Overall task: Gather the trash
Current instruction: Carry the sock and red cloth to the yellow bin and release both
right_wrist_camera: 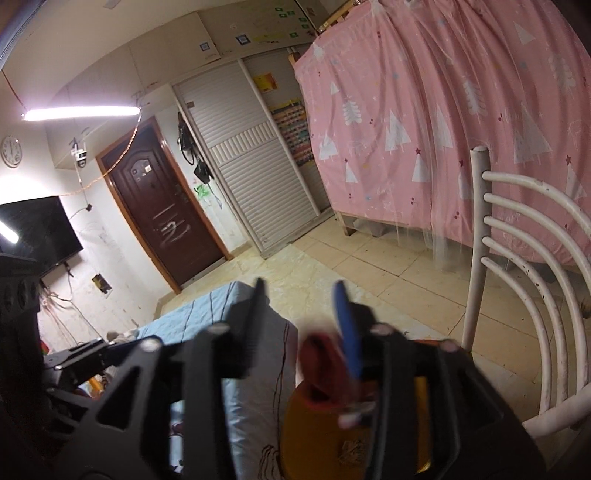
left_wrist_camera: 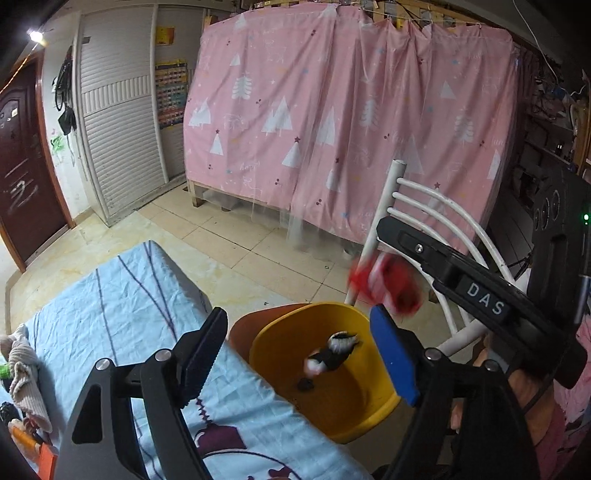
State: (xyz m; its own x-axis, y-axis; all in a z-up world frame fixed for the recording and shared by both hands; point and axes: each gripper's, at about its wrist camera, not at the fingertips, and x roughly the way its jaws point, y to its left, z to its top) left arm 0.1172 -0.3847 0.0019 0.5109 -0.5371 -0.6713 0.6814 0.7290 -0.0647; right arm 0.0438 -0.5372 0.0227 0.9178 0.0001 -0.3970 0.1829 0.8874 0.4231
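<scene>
So the red wrapper [left_wrist_camera: 386,286] sits blurred right above the yellow bin [left_wrist_camera: 295,332], just below the right hand-held gripper [right_wrist_camera: 301,317], whose jaws are parted and not pinching it. Left hand-held gripper [left_wrist_camera: 295,347] is spread wide and empty over the bin at lower centre, black-and-white scrap [left_wrist_camera: 332,354] already inside.

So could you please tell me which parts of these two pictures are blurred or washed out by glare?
Left wrist view: the red wrapper above the yellow bin is motion-smeared; a ceiling lamp flares at the top left. Right wrist view: the wrapper and near fingers are soft; the tube light is blown out.
</scene>
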